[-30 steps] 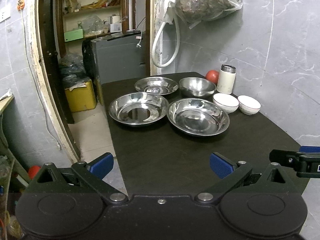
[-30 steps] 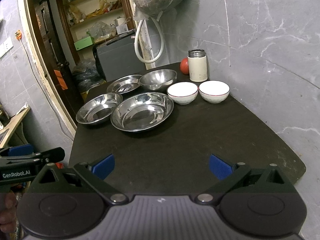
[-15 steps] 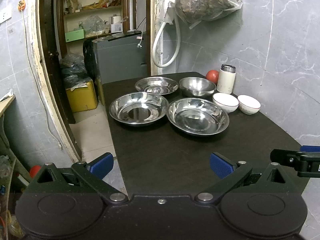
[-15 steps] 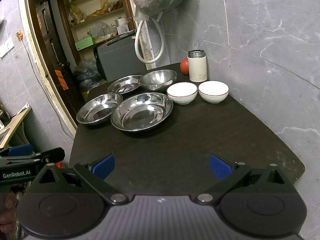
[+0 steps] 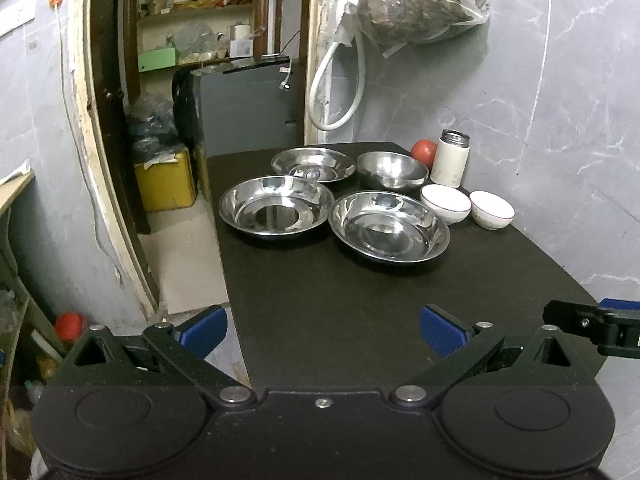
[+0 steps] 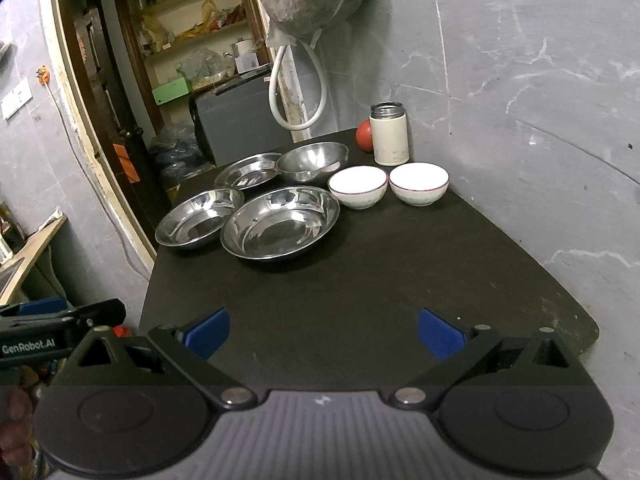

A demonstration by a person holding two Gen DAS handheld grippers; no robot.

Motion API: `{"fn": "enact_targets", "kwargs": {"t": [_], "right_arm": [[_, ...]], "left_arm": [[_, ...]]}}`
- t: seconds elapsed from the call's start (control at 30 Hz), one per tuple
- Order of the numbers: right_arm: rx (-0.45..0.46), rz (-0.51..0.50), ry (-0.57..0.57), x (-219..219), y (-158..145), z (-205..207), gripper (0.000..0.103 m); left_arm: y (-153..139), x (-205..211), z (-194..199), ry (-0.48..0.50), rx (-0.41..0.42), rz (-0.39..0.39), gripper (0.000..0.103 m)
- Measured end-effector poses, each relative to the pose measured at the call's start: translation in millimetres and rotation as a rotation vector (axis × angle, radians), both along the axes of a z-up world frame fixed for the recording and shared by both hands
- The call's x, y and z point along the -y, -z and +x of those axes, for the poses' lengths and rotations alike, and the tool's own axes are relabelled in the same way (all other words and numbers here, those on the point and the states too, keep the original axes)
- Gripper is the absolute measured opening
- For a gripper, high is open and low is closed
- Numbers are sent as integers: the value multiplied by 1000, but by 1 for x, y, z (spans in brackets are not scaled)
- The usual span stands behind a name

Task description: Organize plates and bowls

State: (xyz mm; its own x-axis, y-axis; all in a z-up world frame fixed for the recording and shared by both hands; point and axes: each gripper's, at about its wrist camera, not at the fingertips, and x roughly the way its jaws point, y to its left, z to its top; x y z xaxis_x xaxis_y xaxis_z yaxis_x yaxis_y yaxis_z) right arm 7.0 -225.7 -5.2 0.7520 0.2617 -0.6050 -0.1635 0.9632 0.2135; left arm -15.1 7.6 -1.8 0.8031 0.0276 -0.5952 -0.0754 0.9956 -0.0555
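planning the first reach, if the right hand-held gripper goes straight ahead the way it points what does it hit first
Probably the large steel plate nearest it: the open right hand-held gripper faces bare dark table first, then that plate. Its height above the table is unclear, so it might pass above it.

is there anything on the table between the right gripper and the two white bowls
Nothing visible. From the right gripper, open and empty, bare dark table runs up to both white bowls. The steel plates sit off to the left.

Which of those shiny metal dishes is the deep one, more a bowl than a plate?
The steel bowl in the back row, beside the white flask. Its walls are steep; the other three are shallow.
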Motion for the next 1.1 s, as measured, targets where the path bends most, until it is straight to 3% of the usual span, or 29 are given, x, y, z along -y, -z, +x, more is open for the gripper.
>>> {"fn": "enact_targets", "kwargs": {"t": [0.43, 0.57, 0.67, 0.87, 1.1], "right_arm": [[-4, 52, -28, 7, 4, -11, 103], [-12, 69, -44, -3, 9, -16, 103], [-10, 69, -34, -10, 8, -20, 103], [-20, 72, 31, -29, 12, -12, 103], [-62, 101, 115, -93, 17, 36, 103]], "left_arm": [[-7, 11, -21, 49, -57, -61, 102], [-11, 0, -21, 0, -75, -14, 102], [-15, -20, -12, -48, -83, -33, 102], [-16, -58, 33, -32, -80, -5, 102], [-12, -121, 135, 108, -96, 45, 102]]}}
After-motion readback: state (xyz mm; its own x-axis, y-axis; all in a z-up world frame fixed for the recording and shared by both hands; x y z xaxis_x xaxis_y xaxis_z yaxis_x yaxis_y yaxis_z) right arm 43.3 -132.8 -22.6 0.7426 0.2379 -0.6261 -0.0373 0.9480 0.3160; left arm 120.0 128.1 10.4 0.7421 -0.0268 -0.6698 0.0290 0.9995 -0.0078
